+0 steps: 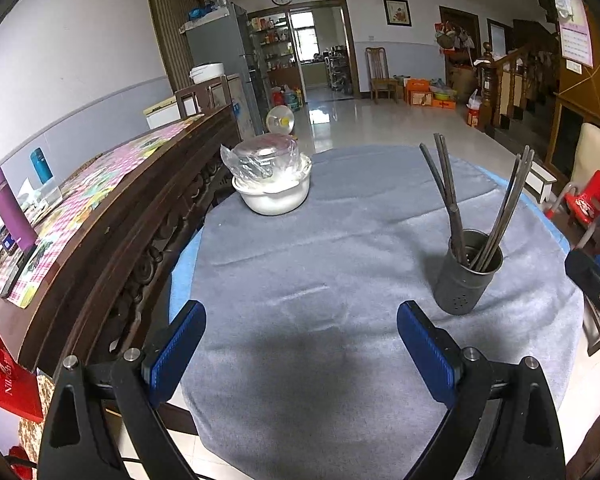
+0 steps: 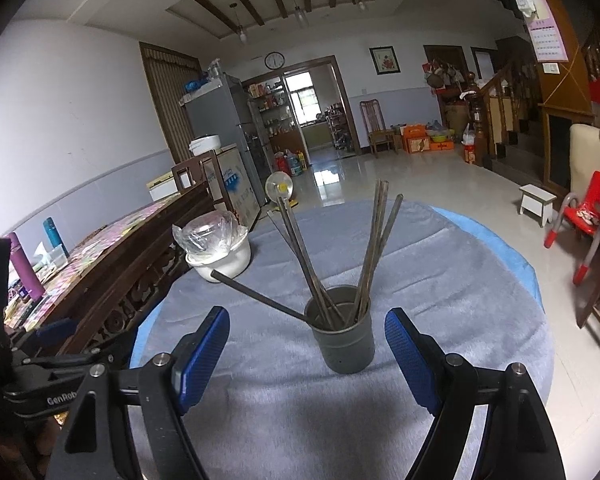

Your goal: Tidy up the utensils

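Over grey cloth (image 1: 300, 240): both grippers, left (image 1: 300, 344) and right (image 2: 306, 344), jaws wide, empty; holder (image 2: 342, 332) seemingly untouched.

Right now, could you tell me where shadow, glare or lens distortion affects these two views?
Left wrist view: a dark shadow lies on the grey cloth between the left gripper fingers; fisheye bends the sideboard edge. Right wrist view: the floor glares by the doorway; corners vignette black; the holder stays sharp.
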Tool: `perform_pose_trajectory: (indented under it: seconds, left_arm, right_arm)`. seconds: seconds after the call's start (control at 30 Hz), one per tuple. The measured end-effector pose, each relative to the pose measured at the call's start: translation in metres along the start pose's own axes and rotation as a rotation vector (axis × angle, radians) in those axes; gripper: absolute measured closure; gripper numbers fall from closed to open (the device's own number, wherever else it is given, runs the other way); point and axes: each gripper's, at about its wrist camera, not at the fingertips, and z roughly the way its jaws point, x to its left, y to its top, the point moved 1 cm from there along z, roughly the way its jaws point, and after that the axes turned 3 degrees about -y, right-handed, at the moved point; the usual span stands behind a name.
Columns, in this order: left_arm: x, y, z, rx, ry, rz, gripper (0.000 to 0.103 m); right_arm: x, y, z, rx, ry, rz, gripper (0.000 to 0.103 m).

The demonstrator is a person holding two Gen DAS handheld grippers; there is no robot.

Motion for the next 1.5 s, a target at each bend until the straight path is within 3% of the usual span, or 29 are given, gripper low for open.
perform_pose_trajectory:
  seconds: [0.7,1.03,1.5]
  left_arm:
    - [-0.024,0.002,0.013,0.04,-0.006,-0.026,0.007]
    - [-0.028,0.003,-0.002,0.005,-0.009,-0.028,0.007]
    - [-0.014,-0.003,-0.021,-0.037,-0.065,-0.027,0.007]
  right_arm:
    - [-0.013,0.001,0.019,-0.003,0.025,-0.05,0.019]
    - [-0.022,0.004,0.01,-0.029,0.021,-0.042,0.019]
    - [0.006,0.007,-0.014,-0.064,-0.02,-0.097,0.019]
